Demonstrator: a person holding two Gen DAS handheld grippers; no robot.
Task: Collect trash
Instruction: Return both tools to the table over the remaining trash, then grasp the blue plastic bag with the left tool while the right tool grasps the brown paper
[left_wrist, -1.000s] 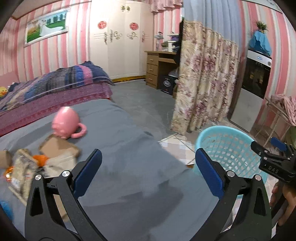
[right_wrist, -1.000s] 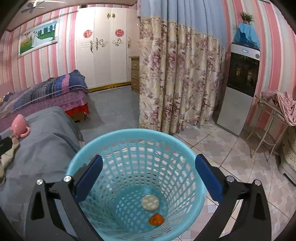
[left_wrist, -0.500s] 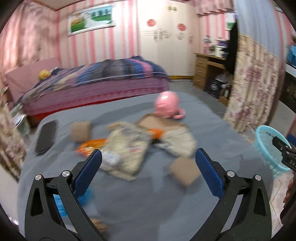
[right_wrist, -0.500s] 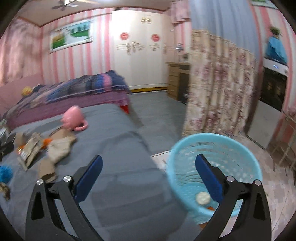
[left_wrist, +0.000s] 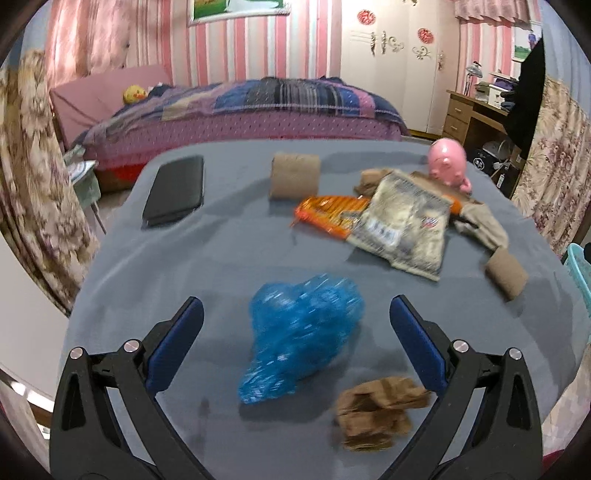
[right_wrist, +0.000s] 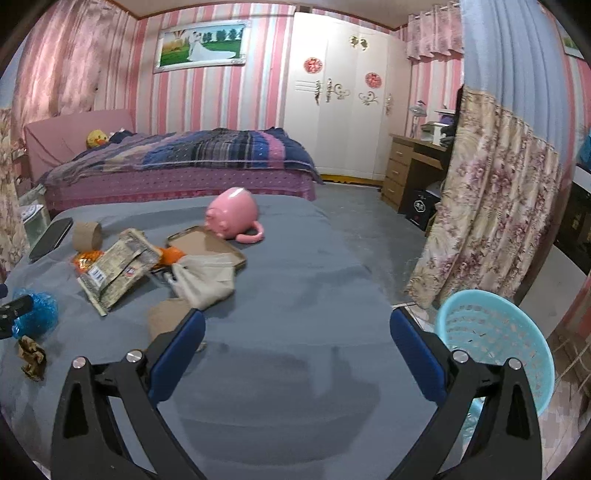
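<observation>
Swung my left gripper (left_wrist: 297, 325) from basket (right_wrist: 495, 343) side onto blue bag (left_wrist: 301, 336), jaws wide, empty; right gripper (right_wrist: 297, 339) wide open, empty too.

we see a pink pig-shaped mug (right_wrist: 232, 216) lying on its side on the grey cloth (right_wrist: 303, 295) near the middle of the right wrist view, handle toward the lower right. a black phone (left_wrist: 174, 190) lies flat at the upper left of the left wrist view, well apart from the mug. behind the cloth stands a bed (right_wrist: 177, 162) with a striped purple and blue blanket, a yellow duck toy (right_wrist: 96, 139) at its left end. a framed landscape picture (right_wrist: 201, 46) hangs on the pink striped wall above. right of the bed we find a white wardrobe (right_wrist: 340, 99), a wooden desk (right_wrist: 410, 166), and a floral curtain (right_wrist: 491, 206) at the right edge.
</observation>
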